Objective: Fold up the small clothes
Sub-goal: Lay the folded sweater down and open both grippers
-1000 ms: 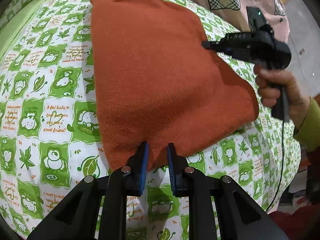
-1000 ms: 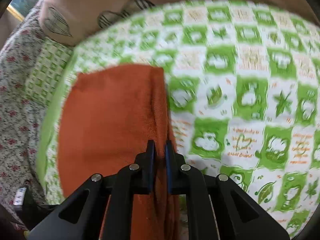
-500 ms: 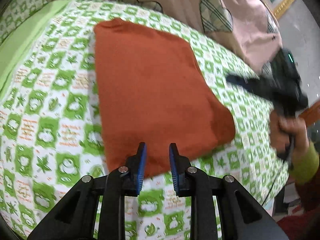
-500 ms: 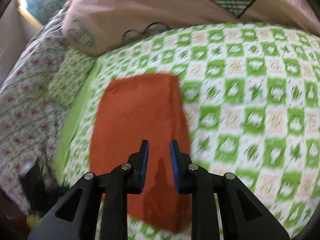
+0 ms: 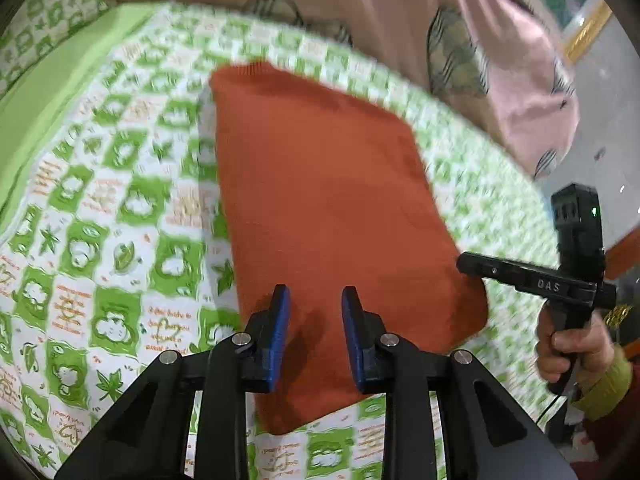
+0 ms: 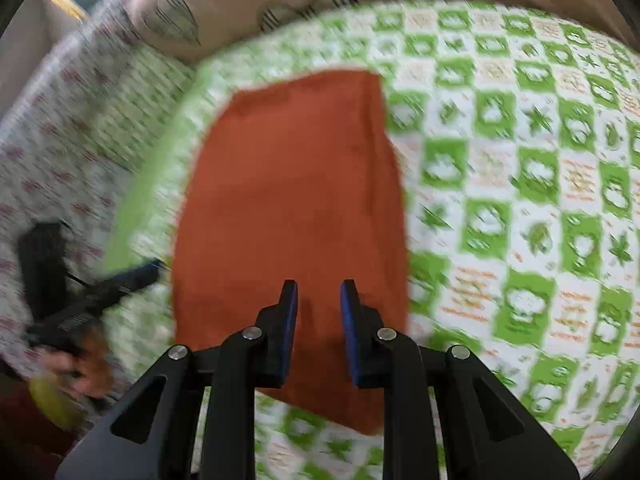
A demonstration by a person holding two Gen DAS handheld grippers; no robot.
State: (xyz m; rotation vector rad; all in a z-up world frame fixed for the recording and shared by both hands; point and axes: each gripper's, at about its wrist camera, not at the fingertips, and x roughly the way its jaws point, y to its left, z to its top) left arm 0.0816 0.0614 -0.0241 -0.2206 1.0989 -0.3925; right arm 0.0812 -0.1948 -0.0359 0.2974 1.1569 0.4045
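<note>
On the green-checked bed (image 5: 120,216) the folded orange garment (image 5: 320,208) lies flat, long axis running away from both grippers; left gripper (image 5: 314,304) opening, right gripper (image 6: 318,300) parted, both empty, seemingly equally near.

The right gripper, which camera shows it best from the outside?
The left wrist view: the right gripper appears there side-on at the right edge, held in a hand, beside the orange garment. The right wrist view shows only its own blue fingers from behind, apart, with nothing between them.
</note>
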